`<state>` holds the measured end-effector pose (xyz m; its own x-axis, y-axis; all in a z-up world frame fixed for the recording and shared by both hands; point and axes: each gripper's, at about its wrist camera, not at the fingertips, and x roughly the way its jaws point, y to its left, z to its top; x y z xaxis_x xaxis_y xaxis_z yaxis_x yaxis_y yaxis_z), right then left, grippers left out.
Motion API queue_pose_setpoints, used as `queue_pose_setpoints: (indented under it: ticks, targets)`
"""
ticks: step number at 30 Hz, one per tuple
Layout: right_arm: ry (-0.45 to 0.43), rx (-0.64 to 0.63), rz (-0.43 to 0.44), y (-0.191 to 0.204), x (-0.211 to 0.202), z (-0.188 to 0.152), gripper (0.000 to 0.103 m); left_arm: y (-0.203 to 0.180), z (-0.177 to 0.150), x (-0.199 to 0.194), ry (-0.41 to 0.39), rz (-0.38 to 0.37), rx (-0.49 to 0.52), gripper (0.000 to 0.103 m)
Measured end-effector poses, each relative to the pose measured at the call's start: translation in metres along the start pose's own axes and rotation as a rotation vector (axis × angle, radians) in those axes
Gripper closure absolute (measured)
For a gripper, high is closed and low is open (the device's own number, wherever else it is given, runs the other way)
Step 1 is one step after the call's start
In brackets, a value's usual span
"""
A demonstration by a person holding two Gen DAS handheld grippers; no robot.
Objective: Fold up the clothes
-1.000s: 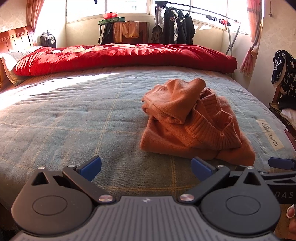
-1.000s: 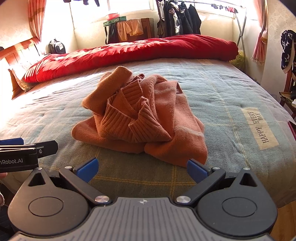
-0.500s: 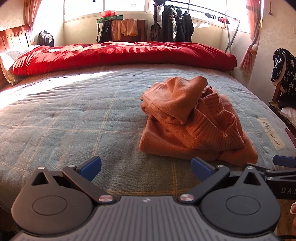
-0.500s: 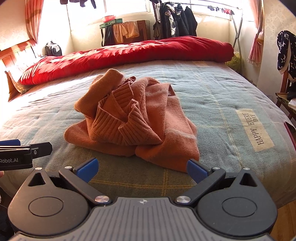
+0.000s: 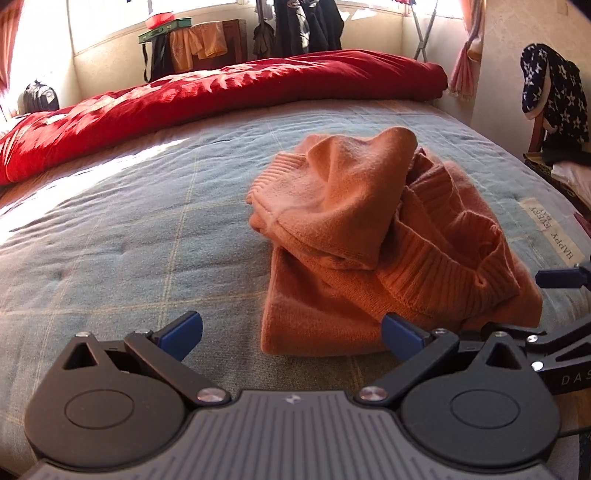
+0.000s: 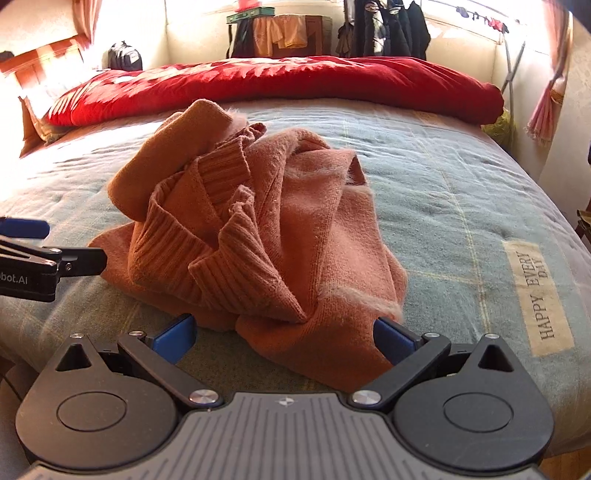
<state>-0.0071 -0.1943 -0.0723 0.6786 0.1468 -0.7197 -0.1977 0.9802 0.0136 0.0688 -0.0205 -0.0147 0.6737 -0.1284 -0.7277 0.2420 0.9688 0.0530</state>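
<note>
You face a sunlit bed [image 6: 461, 192] with a red duvet [image 6: 295, 81] beneath bright windows [image 5: 110, 18].

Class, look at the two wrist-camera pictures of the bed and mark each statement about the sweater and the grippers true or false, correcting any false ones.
1. The orange sweater lies crumpled on the bed. True.
2. The left gripper is shut on the sweater. False: it is open, holding nothing.
3. The right gripper is open. True.
4. The red duvet covers the sweater. False: it lies beyond the sweater, apart.
</note>
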Motion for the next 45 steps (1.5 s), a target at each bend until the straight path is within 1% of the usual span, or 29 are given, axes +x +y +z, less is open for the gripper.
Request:
queue_pose_setpoints:
  ticks: [4,6,8,9,13,17,19,21,24,28,30,34,37,41,45]
  targets:
    - [0.030,-0.177,-0.018,0.009,0.008,0.008,0.000,-0.003,0.014,0.016,0.029,-0.066,0.142,0.001]
    - [0.061,-0.249,-0.023,0.014,0.013,0.012,0.000,-0.002,0.021,0.022,0.050,-0.103,0.164,0.001]
    - [0.080,-0.313,-0.009,0.018,0.014,0.014,0.000,0.001,0.027,0.025,0.056,-0.143,0.162,0.001]
    - [0.081,-0.344,-0.017,0.020,0.015,0.016,0.000,0.002,0.029,0.026,0.064,-0.155,0.164,0.001]
    - [0.103,-0.402,-0.072,0.024,0.023,0.025,0.000,0.005,0.043,0.032,0.128,-0.171,0.175,0.001]
    - [0.159,-0.422,-0.081,0.024,0.034,0.040,0.000,0.004,0.059,0.034,0.181,-0.166,0.191,0.001]
    - [0.169,-0.452,-0.092,0.026,0.033,0.051,0.000,0.004,0.072,0.035,0.209,-0.159,0.203,0.001]
    - [0.170,-0.480,-0.108,0.028,0.030,0.064,0.000,0.005,0.082,0.034,0.219,-0.148,0.222,0.001]
    - [0.167,-0.461,-0.105,0.024,0.023,0.088,0.000,0.003,0.097,0.035,0.235,-0.134,0.260,0.001]
    - [0.176,-0.425,-0.107,0.016,0.021,0.117,0.000,0.000,0.115,0.035,0.248,-0.136,0.293,0.001]
    - [0.164,-0.412,-0.120,0.013,0.020,0.128,0.000,-0.002,0.122,0.037,0.244,-0.133,0.314,0.001]
    - [0.163,-0.345,-0.147,-0.003,0.026,0.149,0.000,-0.005,0.138,0.045,0.226,-0.144,0.343,0.001]
    - [0.173,-0.312,-0.155,-0.015,0.031,0.162,0.000,-0.009,0.145,0.056,0.251,-0.144,0.345,0.001]
    - [0.144,-0.316,-0.121,-0.026,0.031,0.174,0.000,-0.015,0.153,0.072,0.285,-0.135,0.348,0.001]
    - [0.125,-0.322,-0.046,-0.039,0.033,0.186,0.000,-0.022,0.161,0.087,0.319,-0.126,0.350,0.001]
